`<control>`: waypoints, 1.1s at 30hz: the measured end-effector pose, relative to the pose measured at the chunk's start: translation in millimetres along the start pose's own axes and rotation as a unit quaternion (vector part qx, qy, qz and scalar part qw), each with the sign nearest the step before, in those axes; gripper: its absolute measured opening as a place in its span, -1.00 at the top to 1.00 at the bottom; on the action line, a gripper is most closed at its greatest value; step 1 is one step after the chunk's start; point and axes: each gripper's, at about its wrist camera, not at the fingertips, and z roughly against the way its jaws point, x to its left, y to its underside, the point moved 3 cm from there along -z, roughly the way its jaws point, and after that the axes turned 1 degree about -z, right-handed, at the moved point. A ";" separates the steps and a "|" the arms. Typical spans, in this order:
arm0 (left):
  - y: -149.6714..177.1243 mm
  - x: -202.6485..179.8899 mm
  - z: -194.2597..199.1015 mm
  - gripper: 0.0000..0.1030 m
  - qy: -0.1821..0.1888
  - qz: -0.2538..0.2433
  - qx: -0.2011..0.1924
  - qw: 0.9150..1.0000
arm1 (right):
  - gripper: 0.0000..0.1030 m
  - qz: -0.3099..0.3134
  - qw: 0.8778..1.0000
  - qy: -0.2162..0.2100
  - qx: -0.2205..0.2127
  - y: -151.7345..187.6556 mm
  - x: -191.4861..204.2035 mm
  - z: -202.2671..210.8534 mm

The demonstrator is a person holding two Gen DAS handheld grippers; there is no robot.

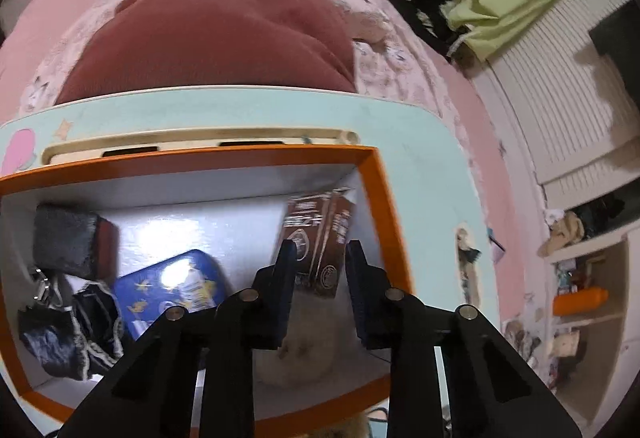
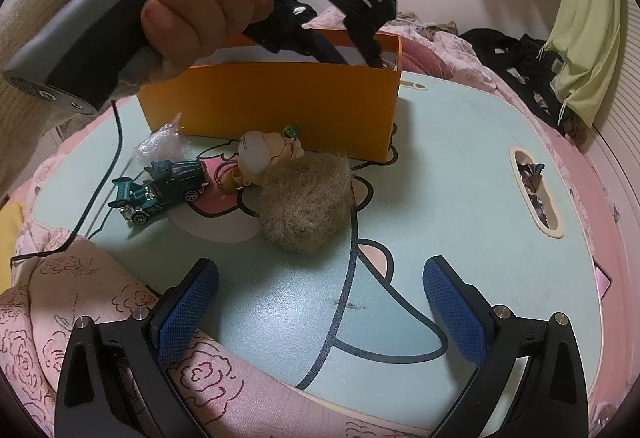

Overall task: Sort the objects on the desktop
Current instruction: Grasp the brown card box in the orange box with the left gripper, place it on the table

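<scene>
My left gripper (image 1: 320,250) reaches down into the far right corner of the orange box (image 1: 372,205) and is shut on a brown printed carton (image 1: 320,234), whose edges sit behind both pads. Also inside the box lie a blue star-patterned tin (image 1: 176,286), a dark grey block (image 1: 68,238), a black pouch (image 1: 72,334) and something white and fluffy (image 1: 296,354). The right wrist view shows the orange box (image 2: 280,105) from outside, with a hand (image 2: 200,9) holding the left gripper over it. My right gripper (image 2: 320,302) hangs open above the pale blue table (image 2: 460,177). Beyond it lie a beige fuzzy ball (image 2: 306,201), a small figurine (image 2: 268,153) and a teal toy car (image 2: 160,181).
A crumpled clear wrapper (image 2: 160,145) lies against the box front. A black cable (image 2: 100,197) runs over the table's left edge. A slot (image 2: 532,189) in the table's right side holds wrappers. Pink bedding (image 2: 100,318) surrounds the table, and a red cushion (image 1: 208,41) lies behind it.
</scene>
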 end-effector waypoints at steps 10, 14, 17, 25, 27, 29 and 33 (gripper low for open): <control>0.8 -0.1 -30.5 0.14 -0.023 -0.020 0.017 0.999 | -0.99 -0.001 1.000 -0.001 0.000 0.9 -0.1 1.3; 2.1 4.2 -29.5 0.19 -0.019 -0.021 0.013 0.999 | -0.99 -0.001 1.000 -0.001 0.000 1.3 0.2 1.3; 3.0 7.9 -16.2 0.20 0.008 -0.016 -0.004 1.000 | -0.99 -0.001 1.000 -0.001 0.000 1.7 -0.5 1.2; 50.0 6.3 92.8 0.19 0.101 -0.067 -0.094 0.988 | -0.99 -0.002 1.000 -0.001 0.000 -0.7 1.3 -0.1; 71.5 13.1 105.7 0.19 0.104 -0.078 -0.099 0.987 | -0.99 -0.001 1.000 -0.001 0.000 -0.5 1.2 -0.1; 89.7 20.6 106.7 0.19 0.103 -0.082 -0.100 0.986 | -0.99 -0.001 1.000 0.000 0.000 -0.8 1.6 -0.4; 111.6 38.4 88.6 0.18 0.075 -0.088 -0.080 0.990 | -0.99 -0.001 1.000 -0.001 0.000 -0.5 1.3 -0.4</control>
